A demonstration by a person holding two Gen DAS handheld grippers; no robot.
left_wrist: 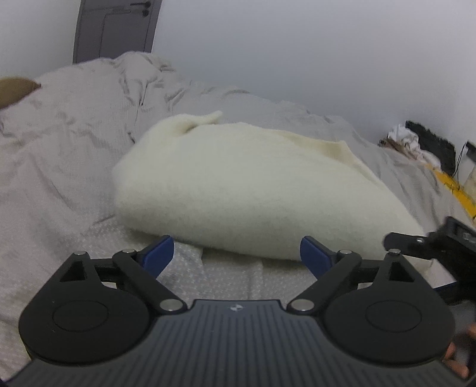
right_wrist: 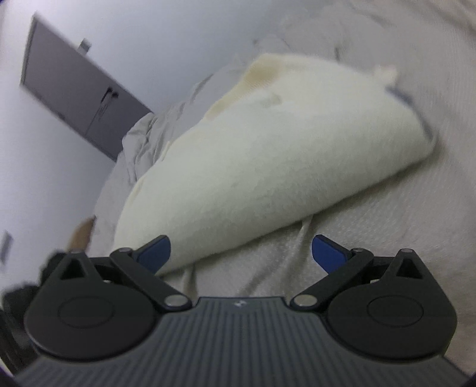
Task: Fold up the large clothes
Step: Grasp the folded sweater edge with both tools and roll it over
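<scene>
**Q:** On the bed, what lies in front of the two tools?

**A:** On the bed, which is covered in rumpled pale grey bedding, lies a cream fleecy garment, folded into a thick rounded bundle. It rests on the patterned sheet, with a small flap of fabric sticking up at its far end.

**Q:** Where is the left gripper relative to it?

**A:** The left gripper points at the near edge of the garment. Its jaws stand wide apart, with blue pads on either side. The near edge of the bundle lies just beyond and between the two tips. Nothing is clamped; the pads press on nothing.

**Q:** And the right one?

**A:** The right gripper is also spread wide and holds nothing. In the right wrist view, which is blurred, the garment runs diagonally across the bed. Its near end lies beside the left-hand blue pad, overlapping it in the picture; I cannot tell whether they touch. The other pad hovers over bare sheet, apart from the fabric. In the left wrist view, part of the right gripper shows at the right edge, near the garment's end.

**Q:** Anything else around?

**A:** A grey door stands in the pale wall behind the bed. Some clutter sits by the wall on the far right.
</scene>
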